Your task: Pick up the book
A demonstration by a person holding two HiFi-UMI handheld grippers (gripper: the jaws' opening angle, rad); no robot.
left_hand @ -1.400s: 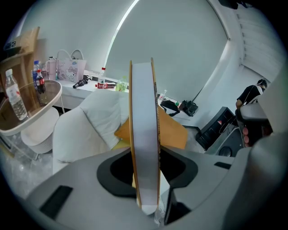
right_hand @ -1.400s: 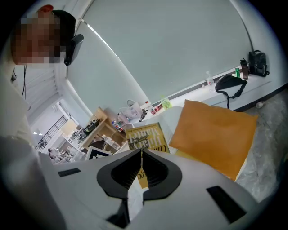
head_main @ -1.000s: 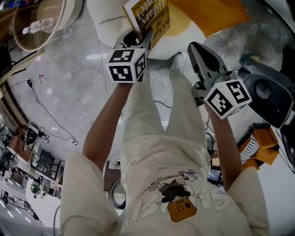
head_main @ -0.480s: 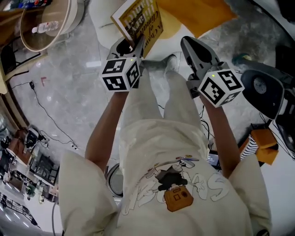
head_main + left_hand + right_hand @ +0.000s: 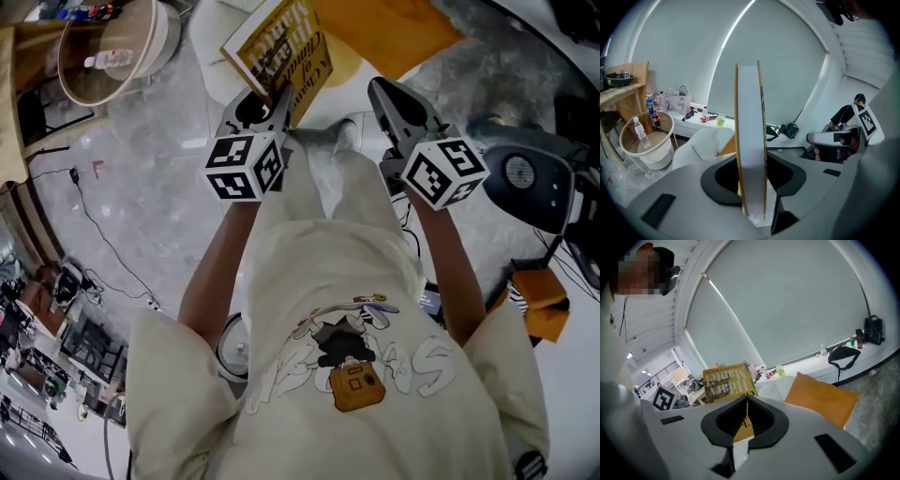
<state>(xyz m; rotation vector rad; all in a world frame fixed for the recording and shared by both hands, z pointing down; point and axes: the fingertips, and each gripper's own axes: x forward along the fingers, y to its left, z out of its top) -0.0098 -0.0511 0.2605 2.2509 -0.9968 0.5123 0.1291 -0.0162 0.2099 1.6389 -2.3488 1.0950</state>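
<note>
A yellow-covered book (image 5: pixel 278 42) is pinched at its lower edge by my left gripper (image 5: pixel 267 94) and held up in front of the person. In the left gripper view the book (image 5: pixel 751 117) stands edge-on, white pages facing me, with my left gripper (image 5: pixel 752 176) shut on it from both sides. My right gripper (image 5: pixel 386 94) hangs to the right of the book, apart from it, shut with nothing in it. In the right gripper view its dark pads meet at my right gripper (image 5: pixel 746 401), and the book's cover (image 5: pixel 724 380) shows beyond them on the left.
An orange cushion (image 5: pixel 394 28) lies on a white armchair (image 5: pixel 211 42) ahead. A round side table (image 5: pixel 108 52) with a bottle on it stands at the far left. Cables (image 5: pixel 94 234) run over the marble floor. A black machine (image 5: pixel 525 183) and orange boxes (image 5: pixel 539 300) are at the right.
Both grippers have risen. The book has come up with the left gripper, still gripped the same way. The right gripper stays shut and empty.
</note>
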